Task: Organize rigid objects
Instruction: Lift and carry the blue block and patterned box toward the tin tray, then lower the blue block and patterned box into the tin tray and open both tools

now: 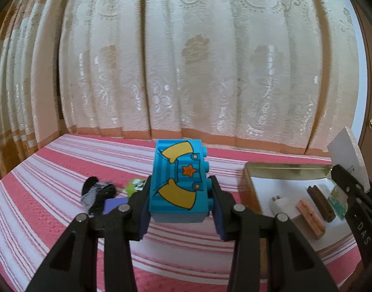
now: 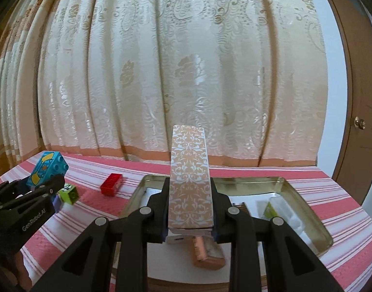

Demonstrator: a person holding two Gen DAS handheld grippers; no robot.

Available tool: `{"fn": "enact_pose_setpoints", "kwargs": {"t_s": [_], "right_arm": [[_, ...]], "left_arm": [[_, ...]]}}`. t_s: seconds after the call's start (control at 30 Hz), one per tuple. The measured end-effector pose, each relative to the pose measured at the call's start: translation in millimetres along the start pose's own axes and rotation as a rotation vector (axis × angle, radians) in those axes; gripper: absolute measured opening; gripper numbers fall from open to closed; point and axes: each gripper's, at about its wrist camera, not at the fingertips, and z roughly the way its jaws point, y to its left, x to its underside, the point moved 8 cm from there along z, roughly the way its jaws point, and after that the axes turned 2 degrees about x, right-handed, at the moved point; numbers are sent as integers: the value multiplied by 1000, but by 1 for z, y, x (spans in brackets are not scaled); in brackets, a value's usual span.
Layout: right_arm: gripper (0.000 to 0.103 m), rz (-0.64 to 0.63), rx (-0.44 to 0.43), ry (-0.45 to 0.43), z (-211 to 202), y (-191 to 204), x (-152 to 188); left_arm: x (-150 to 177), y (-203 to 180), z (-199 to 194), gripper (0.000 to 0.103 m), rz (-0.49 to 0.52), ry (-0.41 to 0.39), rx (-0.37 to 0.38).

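My left gripper (image 1: 181, 182) is shut on a blue toy brick (image 1: 178, 180) printed with yellow shapes and an orange star, held above the striped bedcover. The right wrist view shows the same left gripper (image 2: 47, 182) and blue brick (image 2: 48, 168) at the far left. My right gripper (image 2: 189, 182) is shut on a tall peach box with a white leaf pattern (image 2: 189, 177), held upright over the near left part of an open metal tin (image 2: 307, 209). In the left wrist view, the tin (image 1: 283, 168) lies to the right, with the right gripper (image 1: 344, 180) and its box (image 1: 351, 150) above it.
Inside the tin lie a white plug (image 1: 280, 204), a pink comb (image 1: 310, 216), a brown comb (image 1: 321, 203) and a green-printed packet (image 2: 271, 210). On the pink striped cover lie a red brick (image 2: 111, 184), a green brick (image 2: 69, 194) and a black-grey object (image 1: 96, 194). Curtains hang behind; a door stands at the right.
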Motion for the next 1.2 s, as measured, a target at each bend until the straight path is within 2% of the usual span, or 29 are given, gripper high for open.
{"fn": "enact_pose_setpoints", "kwargs": {"t_s": [0.5,0.87,1.2], "right_arm": [[28,17,95,5,9,-69,-2],[28,22,157,19,19,-121,-2],[28,152,198,38,25,-183,-5]], "left_arm": [[-5,-73,6,41,52,5,83],[-4,-118,18,41,92,27,112],[0,-153,32,41,118,67,132]]}}
